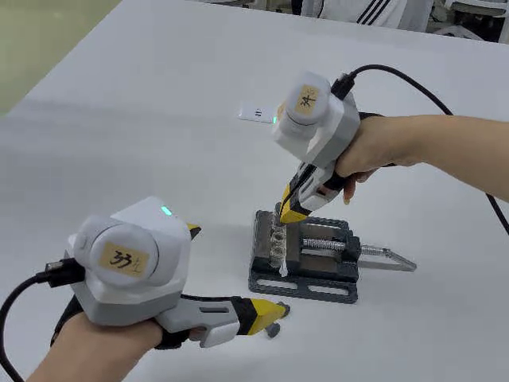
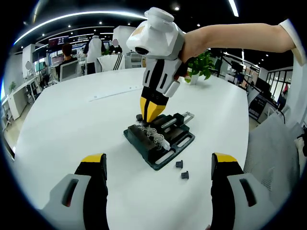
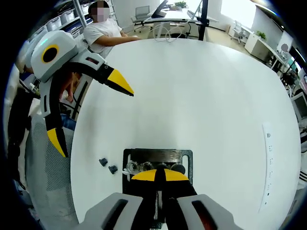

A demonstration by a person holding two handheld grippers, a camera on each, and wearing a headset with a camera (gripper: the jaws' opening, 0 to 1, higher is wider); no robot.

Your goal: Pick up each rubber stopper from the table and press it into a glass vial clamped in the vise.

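Step in hand: looks like the pressing step. The right gripper [image 1: 287, 213] is pointed down onto the row of vials [image 1: 277, 241] clamped in the vise [image 1: 314, 274].
Right fingers: together, tips right on the far part of the row. Can't tell if a stopper is pinched under them.
Already done, I think: the dark cap [image 3: 177, 168] on the far end vial, just beside those tips, looks like a seated stopper.
Left gripper [image 2: 158, 157]: fingers wide apart, holding nothing, low over the near part of the surface [image 1: 159, 143].
Loose stoppers [image 2: 179, 164]: two small dark ones lying on the surface just beside the near end of the vise, close to the left gripper.
Next move: probably drop the left fingers around one loose stopper, close, lift it and line it up over a vial that isn't capped.
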